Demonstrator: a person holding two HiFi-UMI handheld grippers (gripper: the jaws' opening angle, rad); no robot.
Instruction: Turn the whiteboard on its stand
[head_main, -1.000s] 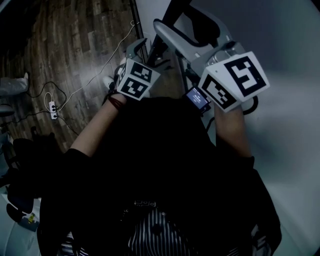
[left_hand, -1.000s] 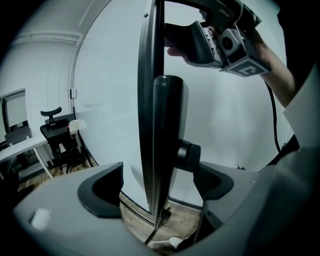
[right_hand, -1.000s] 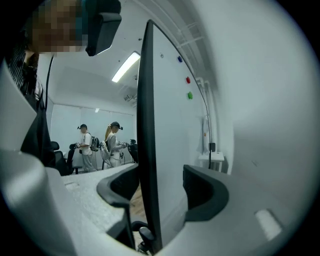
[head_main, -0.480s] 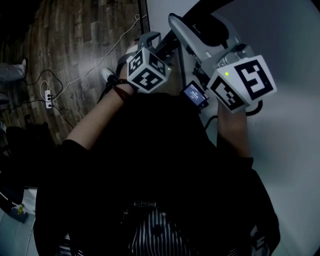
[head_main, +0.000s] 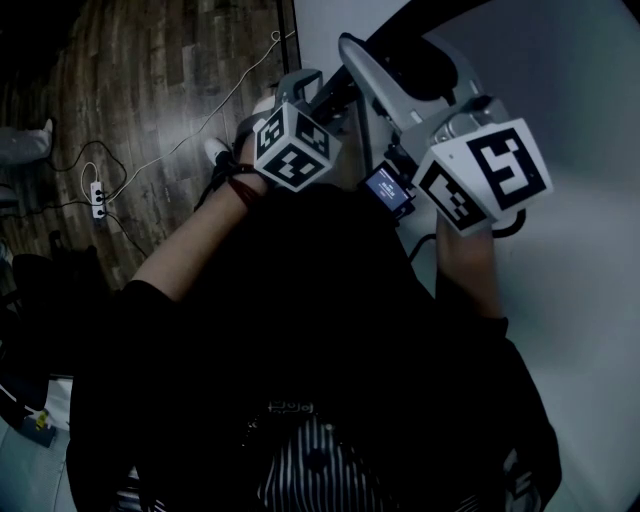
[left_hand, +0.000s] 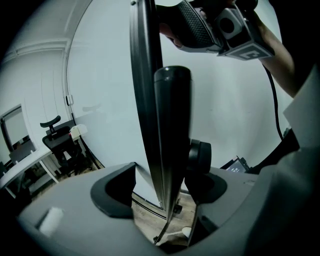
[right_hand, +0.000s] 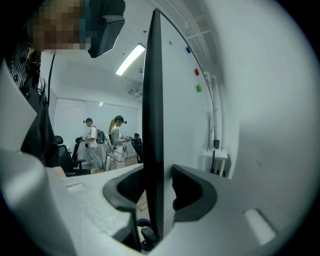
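At the top of the head view, the left gripper (head_main: 305, 88) and the right gripper (head_main: 375, 65) both reach for the near edge of the whiteboard (head_main: 325, 25). Its white face spreads over the upper right of the frame. The wooden floor (head_main: 150, 80), with a power strip (head_main: 97, 199) and loose cable, fills the upper left.

In the left gripper view, the board's dark frame (left_hand: 145, 75) runs top to bottom through the centre. The stand post (left_hand: 172, 125) and its knob (left_hand: 200, 155) sit just right of it. The jaws have just been closing and stand at middling width, with frame and post between them. A sliver of white still shows beside the left-hand pad, so I judge this is not yet a clamp. The right gripper appears at the upper right, higher up the same edge.

In the right gripper view, the frame again stands upright at centre. The jaws have just been closing and are narrow, with the pads against the frame on both sides as far as shows. Small magnets (right_hand: 196, 71) dot the face to the right. Two people (right_hand: 102, 142) stand well apart at mid-left.

The board probably pivots at the knob. If so, the right gripper, farther from the knob, has the leverage, while the left sits near the pivot. The floor side looks open.
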